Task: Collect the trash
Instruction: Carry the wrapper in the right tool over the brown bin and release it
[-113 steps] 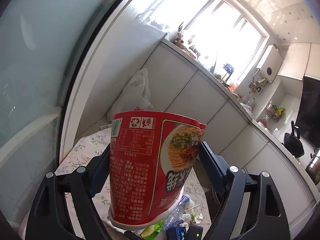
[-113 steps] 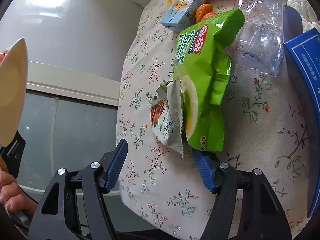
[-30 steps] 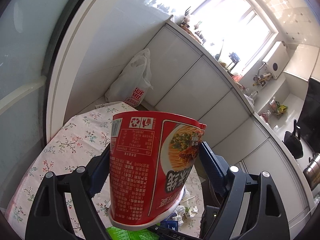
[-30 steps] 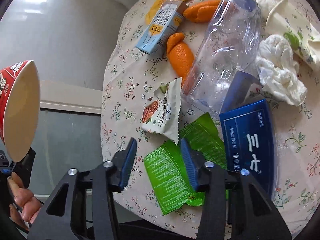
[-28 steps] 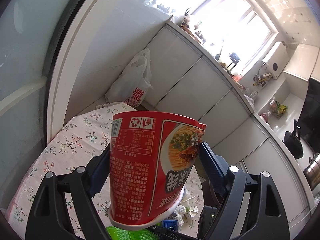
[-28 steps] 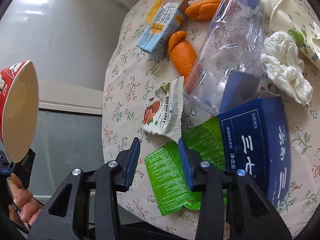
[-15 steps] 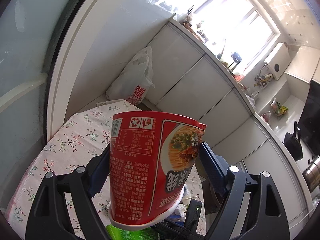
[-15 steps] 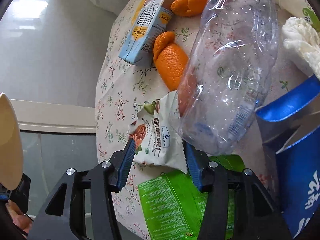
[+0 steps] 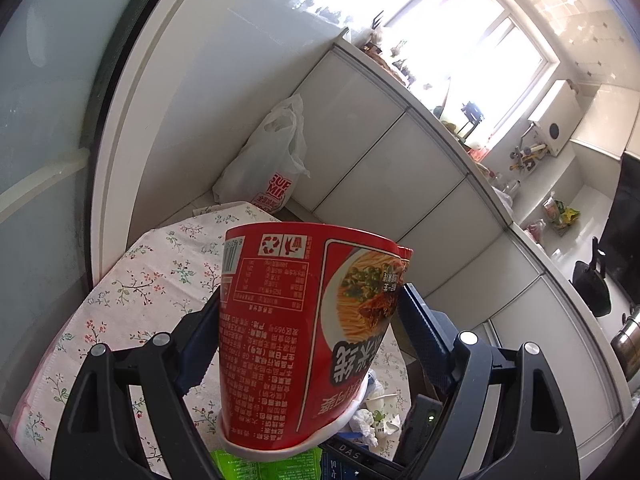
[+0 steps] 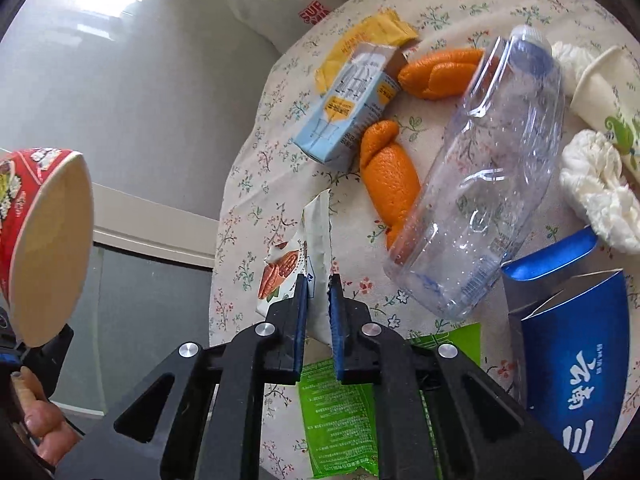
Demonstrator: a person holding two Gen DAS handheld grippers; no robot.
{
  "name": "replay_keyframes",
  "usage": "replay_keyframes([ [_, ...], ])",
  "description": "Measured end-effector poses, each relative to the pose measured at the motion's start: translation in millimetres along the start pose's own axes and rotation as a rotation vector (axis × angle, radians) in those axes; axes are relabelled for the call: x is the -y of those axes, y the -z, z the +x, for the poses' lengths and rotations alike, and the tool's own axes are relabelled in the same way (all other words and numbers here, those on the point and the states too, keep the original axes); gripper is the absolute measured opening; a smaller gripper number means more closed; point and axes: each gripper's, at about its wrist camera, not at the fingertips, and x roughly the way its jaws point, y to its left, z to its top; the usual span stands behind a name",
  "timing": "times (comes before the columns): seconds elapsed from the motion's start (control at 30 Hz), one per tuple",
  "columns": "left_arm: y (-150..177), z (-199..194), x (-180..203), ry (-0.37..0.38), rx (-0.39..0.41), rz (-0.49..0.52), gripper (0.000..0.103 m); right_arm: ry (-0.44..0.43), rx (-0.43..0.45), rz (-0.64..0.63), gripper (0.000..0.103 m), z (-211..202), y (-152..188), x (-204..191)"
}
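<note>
Left wrist view: left gripper (image 9: 310, 332) fingers clamped wide on noodle cup (image 9: 304, 332), held above table (image 9: 132, 276). Thin wall, light, crushable; grip mid-body.

Right wrist view: right gripper (image 10: 318, 312) fingers pinched on snack wrapper (image 10: 308, 256) left of bottle (image 10: 492, 184). Limp, slippery foil; hold edge.

Left wrist faces kitchen; right wrist looks down; both share table (image 9: 132, 280).

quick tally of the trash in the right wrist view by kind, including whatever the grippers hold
Wrappers and snack bags: 3 (white nut wrapper, green bag, yellow wrapper)
Orange peels: 2
Cups: 2 (noodle cup, paper cup)
Cartons and boxes: 2 (milk carton, blue box)
Plastic bottle: 1
Crumpled tissues: 2
Total: 12
</note>
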Motion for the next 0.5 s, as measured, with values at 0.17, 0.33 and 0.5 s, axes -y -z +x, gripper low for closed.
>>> replay_keyframes([
  [0.17,3.2,3.4,4.6,-0.006,0.004,0.01,0.081,-0.023,0.074,-0.053,0.01,-45.2,-14.3,-15.2],
  [0.33,8.3,8.3,9.6,-0.013,-0.001,0.032,0.081,-0.018,0.168,-0.107,0.01,-95.9,-31.8,-25.4],
  [0.5,13.6,17.3,15.4,-0.029,-0.016,0.056,0.081,0.02,0.281,-0.138,0.01,-153.6,-58.0,-18.0],
])
